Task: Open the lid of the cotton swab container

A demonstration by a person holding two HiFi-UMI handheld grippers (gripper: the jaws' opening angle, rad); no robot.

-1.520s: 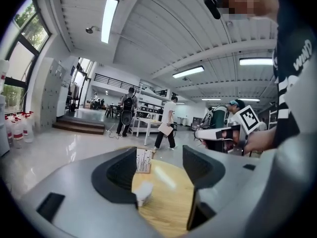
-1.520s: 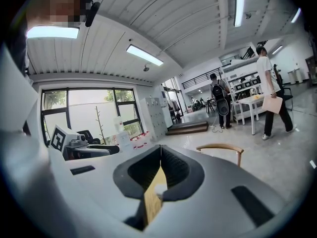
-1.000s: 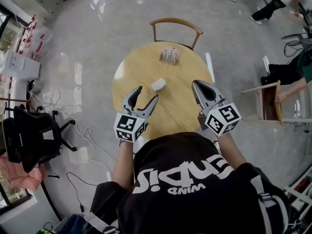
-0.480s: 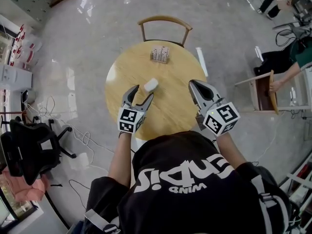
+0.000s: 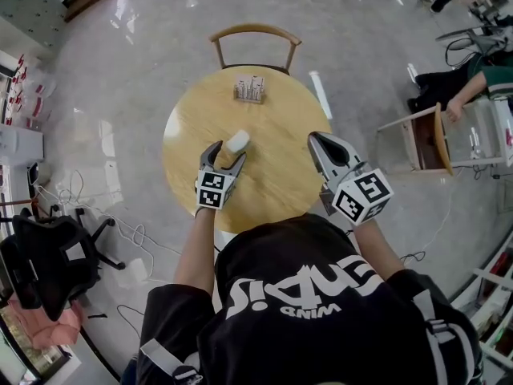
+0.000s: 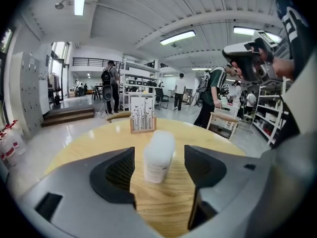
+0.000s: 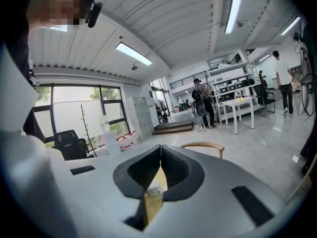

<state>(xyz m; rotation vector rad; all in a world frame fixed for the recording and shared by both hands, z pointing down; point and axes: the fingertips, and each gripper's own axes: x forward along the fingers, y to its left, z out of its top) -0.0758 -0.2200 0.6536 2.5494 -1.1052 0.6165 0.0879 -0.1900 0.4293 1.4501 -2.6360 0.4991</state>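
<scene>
Now the left gripper [image 5: 228, 151] is right down at the table, its jaws spread wide, and they have just been opening wider. Between them stands the cotton swab container [image 6: 158, 155], a small white tub, upright on the wood with its lid on. Bare tabletop shows on either side of it, so neither pad is pressing on it.

Over on the other side, the right gripper [image 5: 318, 143] has its jaws pressed together with nothing between them. It hangs above the right part of the round wooden table [image 5: 272, 135], well apart from the container.

Further out, a little card stand [image 5: 249, 89] sits near the far edge of the table, and a wooden chair [image 5: 255, 32] is tucked in just behind it. Off to the right, a person's arm reaches toward a low wooden stool.
</scene>
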